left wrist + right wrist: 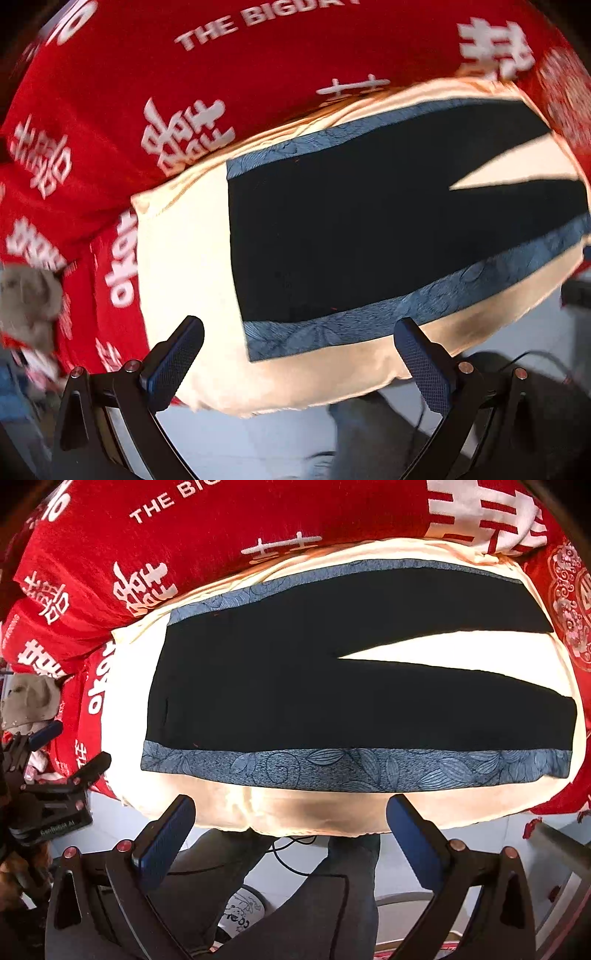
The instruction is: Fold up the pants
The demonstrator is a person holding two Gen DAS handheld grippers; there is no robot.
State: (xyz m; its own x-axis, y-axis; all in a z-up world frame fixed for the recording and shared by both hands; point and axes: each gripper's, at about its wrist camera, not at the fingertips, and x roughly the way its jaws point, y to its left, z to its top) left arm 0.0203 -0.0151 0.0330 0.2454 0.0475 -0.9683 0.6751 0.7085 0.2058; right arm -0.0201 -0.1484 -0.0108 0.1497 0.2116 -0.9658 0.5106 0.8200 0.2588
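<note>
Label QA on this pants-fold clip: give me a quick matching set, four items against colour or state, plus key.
Things:
1. pants
2. side stripe
3. blanket
4. right gripper

States:
A. red with white lettering
B. open, holding nothing
C. blue leaf print
D. dark, spread flat on the cream sheet, legs parted

Pairs: 1-D, 2-C, 3-A, 4-B

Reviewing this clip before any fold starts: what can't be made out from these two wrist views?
- Grey object, left wrist view: motion-blurred and cut by the frame edge; unidentifiable.
- Red cloth lettering: cropped at the top edge in both views.
- Pants fabric detail, right wrist view: the black area shows almost no seams or pockets.
- Person's legs: partly hidden behind the right gripper.
- Left gripper: open, touching nothing.
</note>
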